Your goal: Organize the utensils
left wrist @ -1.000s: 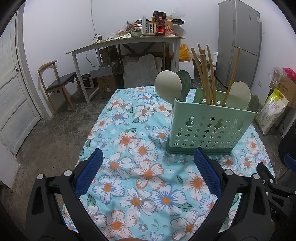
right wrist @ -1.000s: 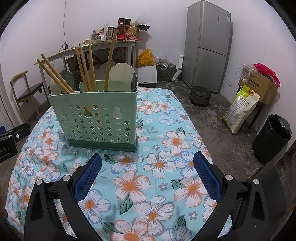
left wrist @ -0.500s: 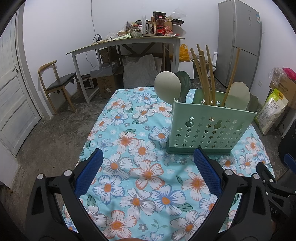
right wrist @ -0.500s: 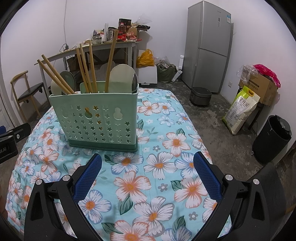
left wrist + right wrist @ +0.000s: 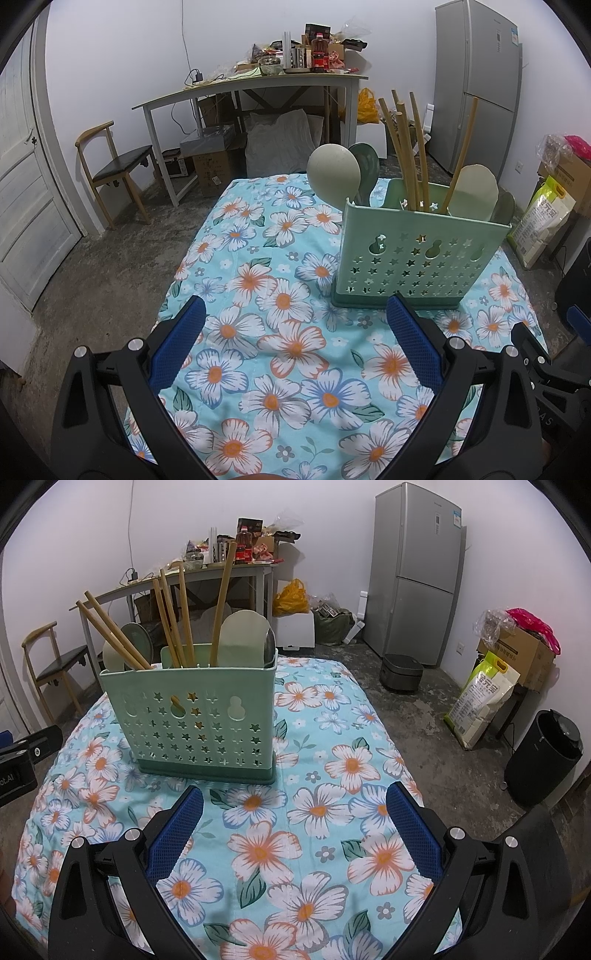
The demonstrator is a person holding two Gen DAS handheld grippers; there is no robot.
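While both grippers, left gripper (image 5: 293, 319) and right gripper (image 5: 295, 805), gaped empty, only the right view showed the trash bin (image 5: 546, 757) beyond the utensil holder (image 5: 192, 716).

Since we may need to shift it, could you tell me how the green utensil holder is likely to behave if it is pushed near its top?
The utensil holder looks like thin, perforated plastic, so probably light. It is tall on a narrow base, with chopsticks and spoons rising above its rim, so it may tip. The floral cloth could bunch rather than let it slide.
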